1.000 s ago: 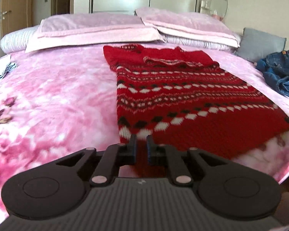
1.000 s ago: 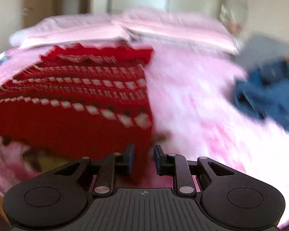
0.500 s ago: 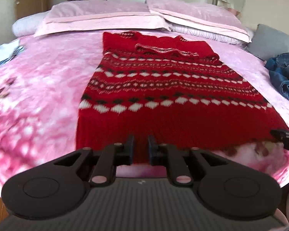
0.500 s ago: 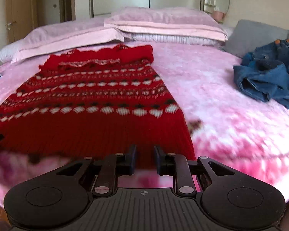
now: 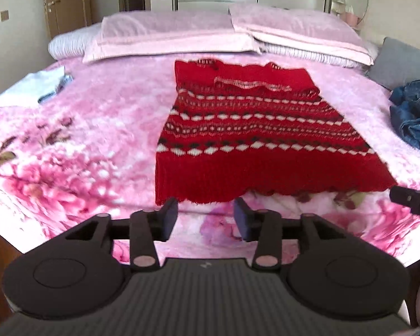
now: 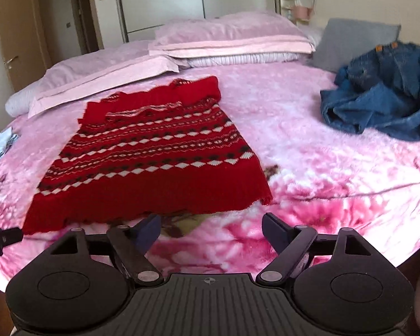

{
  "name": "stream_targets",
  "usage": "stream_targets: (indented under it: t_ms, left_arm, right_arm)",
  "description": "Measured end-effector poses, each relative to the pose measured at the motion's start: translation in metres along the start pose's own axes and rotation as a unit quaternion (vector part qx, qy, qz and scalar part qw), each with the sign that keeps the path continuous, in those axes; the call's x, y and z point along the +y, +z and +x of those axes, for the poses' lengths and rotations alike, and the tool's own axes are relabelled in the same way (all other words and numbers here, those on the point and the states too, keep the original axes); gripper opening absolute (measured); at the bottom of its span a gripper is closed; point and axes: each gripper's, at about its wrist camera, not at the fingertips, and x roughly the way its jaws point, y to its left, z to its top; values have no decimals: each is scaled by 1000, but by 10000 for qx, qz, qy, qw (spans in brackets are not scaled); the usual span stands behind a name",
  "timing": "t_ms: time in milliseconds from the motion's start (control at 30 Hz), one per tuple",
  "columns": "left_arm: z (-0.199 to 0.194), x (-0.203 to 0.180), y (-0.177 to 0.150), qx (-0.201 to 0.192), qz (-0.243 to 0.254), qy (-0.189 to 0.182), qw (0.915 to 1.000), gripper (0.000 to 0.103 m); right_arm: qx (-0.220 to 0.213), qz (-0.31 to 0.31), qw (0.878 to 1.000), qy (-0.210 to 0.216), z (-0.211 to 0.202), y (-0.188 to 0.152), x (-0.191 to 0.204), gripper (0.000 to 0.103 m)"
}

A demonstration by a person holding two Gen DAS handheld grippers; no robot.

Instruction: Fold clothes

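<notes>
A red knitted sweater [image 5: 254, 140] [image 6: 151, 162] with white and black diamond bands lies flat on the pink floral bedspread [image 5: 70, 145] [image 6: 308, 128], its sleeves folded across the chest and its hem toward me. My left gripper [image 5: 205, 218] stands open just short of the hem's left end, holding nothing. My right gripper [image 6: 211, 232] is open wide in front of the hem's right part, also with nothing in it. Each gripper's tip shows at the edge of the other's view.
Crumpled blue jeans [image 6: 383, 92] [image 5: 414, 112] lie at the right side of the bed. A folded pale cloth [image 5: 33, 89] rests at the left. Pink pillows [image 5: 238, 33] and a grey cushion [image 6: 352, 42] line the head of the bed. The bed's front edge is just below me.
Both grippers let go of the sweater's hem, opened, and drew back toward the bed's front edge. The sweater now lies flat and further from both cameras.
</notes>
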Motion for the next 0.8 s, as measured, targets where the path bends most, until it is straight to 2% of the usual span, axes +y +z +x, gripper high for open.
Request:
stream_targets:
  t_ms: [233,800]
  left_arm:
    - [-33,-10,0,-273,192,63,9994,56]
    - [-84,-21,-6,-772,380,-32,9963,63]
  right_arm:
    - [-62,-179,9997,122,-28,-11,12,83]
    - [-495,-272,9982,215,-79,-12,15,87]
